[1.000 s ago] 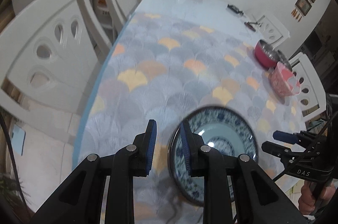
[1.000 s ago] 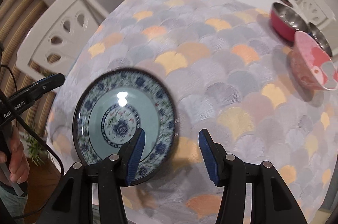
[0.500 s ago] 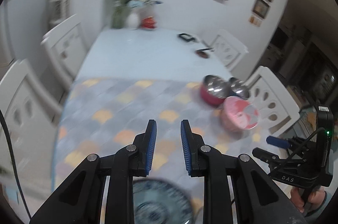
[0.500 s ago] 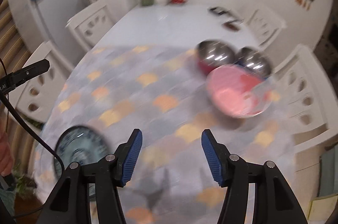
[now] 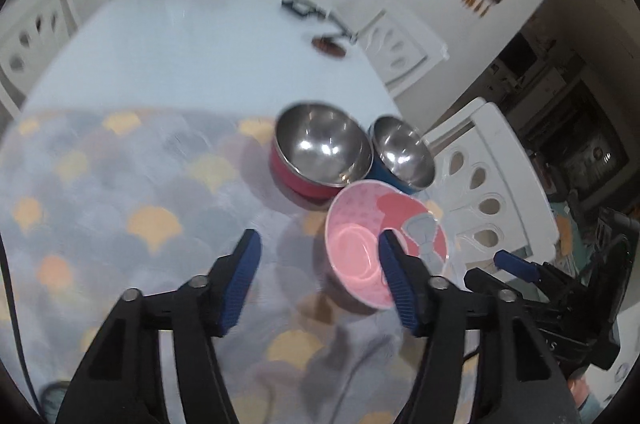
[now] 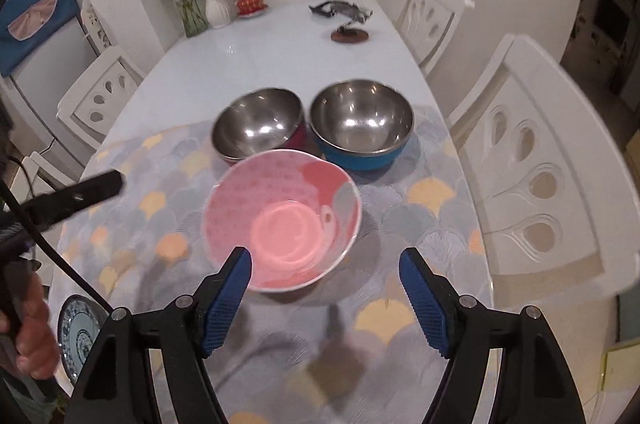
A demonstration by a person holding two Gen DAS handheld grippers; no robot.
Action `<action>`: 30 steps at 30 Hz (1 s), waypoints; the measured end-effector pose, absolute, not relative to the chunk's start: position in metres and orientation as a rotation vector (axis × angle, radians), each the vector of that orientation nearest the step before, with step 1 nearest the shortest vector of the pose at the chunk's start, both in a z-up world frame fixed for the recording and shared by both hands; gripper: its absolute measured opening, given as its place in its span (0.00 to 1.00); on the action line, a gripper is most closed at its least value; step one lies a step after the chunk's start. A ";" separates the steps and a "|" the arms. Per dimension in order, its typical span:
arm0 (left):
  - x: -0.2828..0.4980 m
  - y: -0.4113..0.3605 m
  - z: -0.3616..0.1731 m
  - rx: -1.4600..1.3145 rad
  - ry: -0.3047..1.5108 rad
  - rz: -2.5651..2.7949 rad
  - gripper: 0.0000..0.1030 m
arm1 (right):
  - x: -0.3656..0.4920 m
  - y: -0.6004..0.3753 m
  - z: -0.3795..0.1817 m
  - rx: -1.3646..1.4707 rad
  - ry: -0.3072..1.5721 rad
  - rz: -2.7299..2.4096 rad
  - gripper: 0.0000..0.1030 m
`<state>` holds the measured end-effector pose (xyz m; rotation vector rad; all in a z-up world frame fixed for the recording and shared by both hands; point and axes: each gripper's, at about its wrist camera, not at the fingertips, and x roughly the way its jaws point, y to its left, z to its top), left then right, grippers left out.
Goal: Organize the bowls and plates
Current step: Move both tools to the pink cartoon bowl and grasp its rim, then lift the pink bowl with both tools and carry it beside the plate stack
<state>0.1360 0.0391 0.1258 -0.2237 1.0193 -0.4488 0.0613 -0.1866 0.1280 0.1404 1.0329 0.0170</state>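
Fingers of both grippers (image 5: 318,280) (image 6: 324,298) are spreading, nothing gripped; only the right view shows, probably, the patterned plate (image 6: 80,332).

A pink ceramic bowl (image 6: 282,220) carries paler pink dots, a salmon patch and a grey figure inside, with a white rim. Behind it stand two shiny steel-lined bowls, one red-skinned (image 6: 258,128), one blue-skinned (image 6: 362,128). The tablecloth (image 6: 424,208) shows grey and lilac fan scales with scattered yellow and orange ones. A blue-and-white floral porcelain plate (image 6: 78,324) has a teal centre. The gripper fingers (image 6: 422,304) wear ribbed blue pads on black arms.
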 end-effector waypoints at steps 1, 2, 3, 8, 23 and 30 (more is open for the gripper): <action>0.138 0.033 0.119 -0.227 1.029 -0.439 0.48 | 0.066 -0.191 0.122 0.145 1.046 0.026 0.72; 0.141 0.027 0.112 -0.227 1.038 -0.425 0.48 | 0.073 -0.196 0.113 0.152 1.064 0.042 0.72; 0.145 0.020 0.104 -0.225 1.049 -0.411 0.47 | 0.079 -0.198 0.106 0.157 1.078 0.054 0.72; 0.153 0.001 0.076 -0.220 1.102 -0.372 0.40 | 0.105 -0.207 0.071 0.164 1.150 0.122 0.63; 0.154 -0.006 0.044 -0.297 1.148 -0.305 0.15 | 0.128 -0.202 0.034 0.129 1.198 0.251 0.32; 0.152 -0.009 0.043 -0.307 1.133 -0.320 0.14 | 0.126 -0.192 0.035 0.102 1.181 0.291 0.24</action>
